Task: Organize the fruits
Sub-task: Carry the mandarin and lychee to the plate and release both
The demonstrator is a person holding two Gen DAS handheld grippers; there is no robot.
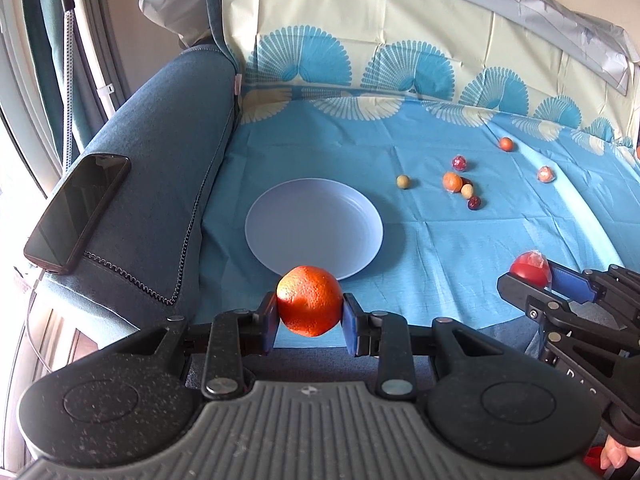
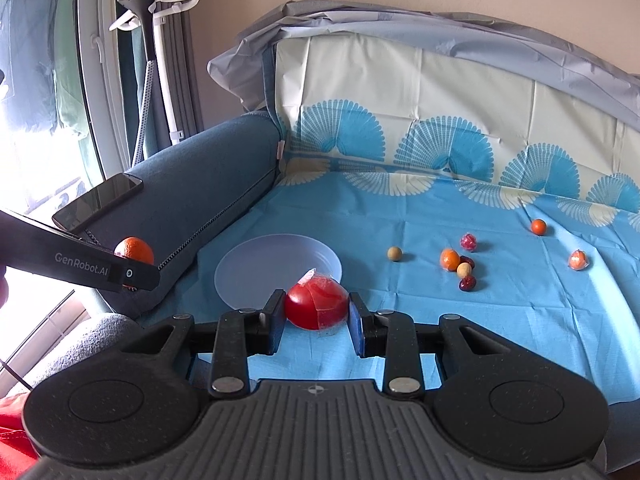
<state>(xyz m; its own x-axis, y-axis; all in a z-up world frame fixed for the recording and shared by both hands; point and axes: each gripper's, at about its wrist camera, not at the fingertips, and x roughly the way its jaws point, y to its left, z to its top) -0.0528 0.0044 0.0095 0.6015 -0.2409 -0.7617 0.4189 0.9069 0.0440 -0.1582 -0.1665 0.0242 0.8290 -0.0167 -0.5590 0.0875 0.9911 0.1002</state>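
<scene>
My left gripper is shut on a large orange, held just in front of the near rim of an empty pale blue plate. My right gripper is shut on a red fruit in clear wrap, held in the air near the plate's front right rim. It also shows in the left wrist view. Several small fruits lie on the blue cloth: a tangerine, a beige ball, a dark red fruit, a small orange, wrapped fruits.
The blue patterned cloth covers a sofa seat and backrest. A black phone lies on the teal armrest at left. A garment steamer stand and a window are beyond the armrest.
</scene>
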